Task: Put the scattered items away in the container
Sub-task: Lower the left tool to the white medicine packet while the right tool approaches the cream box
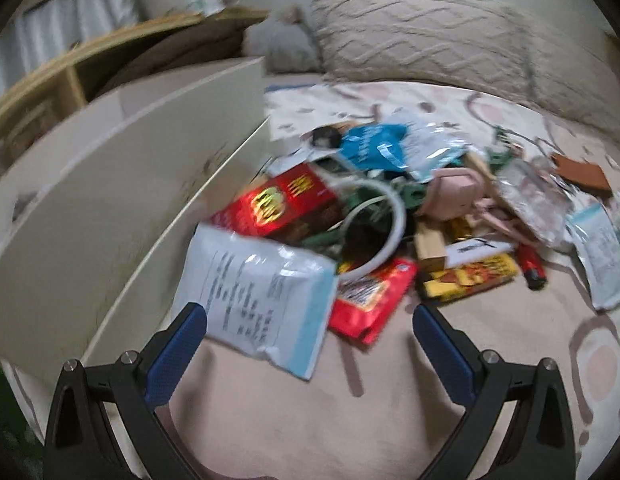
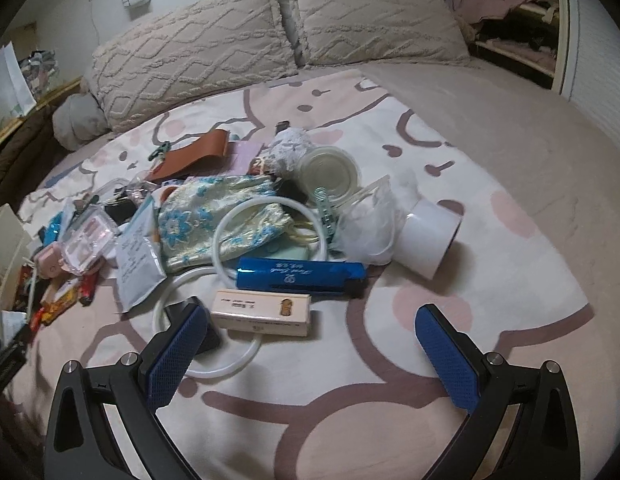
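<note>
Scattered items lie in a heap on a bed. In the left wrist view a white printed pouch [image 1: 262, 296] lies just ahead of my open left gripper [image 1: 310, 316], with a red snack packet [image 1: 370, 300], a red box [image 1: 278, 204] and a white ring [image 1: 386, 224] behind it. A white container wall [image 1: 122, 184] stands on the left. In the right wrist view my open right gripper [image 2: 310, 316] hovers just short of a small cream box [image 2: 262, 312], a blue case [image 2: 302, 274] and white rings [image 2: 214, 360]. Both grippers hold nothing.
A floral pouch [image 2: 214, 220], a clear round tub [image 2: 330, 172], a white tape roll [image 2: 430, 236] and a brown wallet [image 2: 194, 156] lie farther back. Textured pillows [image 2: 270, 36] line the head of the bed. A wooden shelf [image 1: 70, 64] stands behind the container. Bare blanket [image 2: 510, 160] spreads to the right.
</note>
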Available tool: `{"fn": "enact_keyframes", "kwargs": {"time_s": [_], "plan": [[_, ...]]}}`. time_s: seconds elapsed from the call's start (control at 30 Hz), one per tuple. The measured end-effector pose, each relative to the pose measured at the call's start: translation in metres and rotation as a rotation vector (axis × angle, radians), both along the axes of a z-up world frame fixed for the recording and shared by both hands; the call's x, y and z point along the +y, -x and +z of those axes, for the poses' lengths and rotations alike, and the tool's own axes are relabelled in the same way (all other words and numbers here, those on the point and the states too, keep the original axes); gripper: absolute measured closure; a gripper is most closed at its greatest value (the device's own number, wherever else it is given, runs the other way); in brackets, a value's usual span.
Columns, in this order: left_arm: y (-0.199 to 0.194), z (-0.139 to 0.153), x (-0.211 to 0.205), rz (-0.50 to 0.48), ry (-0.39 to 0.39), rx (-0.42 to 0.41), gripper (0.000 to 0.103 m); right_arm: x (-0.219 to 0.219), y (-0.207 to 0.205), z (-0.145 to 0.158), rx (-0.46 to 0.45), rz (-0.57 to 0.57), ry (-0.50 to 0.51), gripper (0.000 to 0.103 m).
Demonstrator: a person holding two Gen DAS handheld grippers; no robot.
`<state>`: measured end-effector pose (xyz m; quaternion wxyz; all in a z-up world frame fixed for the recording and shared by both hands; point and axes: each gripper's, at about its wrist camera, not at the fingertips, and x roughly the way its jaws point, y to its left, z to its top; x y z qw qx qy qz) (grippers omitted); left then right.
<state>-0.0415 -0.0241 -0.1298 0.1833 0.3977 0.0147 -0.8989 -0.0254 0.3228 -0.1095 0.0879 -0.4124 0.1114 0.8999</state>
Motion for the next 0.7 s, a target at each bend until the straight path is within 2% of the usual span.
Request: {"fn": "enact_keyframes", "kwargs": {"time_s": [0.2, 0.4, 0.53, 0.7], "plan": [[-0.001, -0.008, -0.010, 0.085, -0.012, -0.012, 0.000, -0.006, 0.001, -0.006, -0.013, 0.013, 0.019, 0.000], [0.010, -0.018, -0.020, 0.081, -0.086, -0.053, 0.000, -0.012, 0.002, -0.011, -0.026, 0.042, 0.036, 0.000], [0.019, -0.018, -0.014, -0.039, -0.133, -0.063, 0.000, -0.014, 0.003, -0.011, -0.026, 0.047, 0.032, 0.000], [0.023, -0.018, 0.005, -0.183, -0.126, -0.075, 0.000, -0.013, 0.003, -0.011, -0.027, 0.046, 0.035, 0.000]]}}
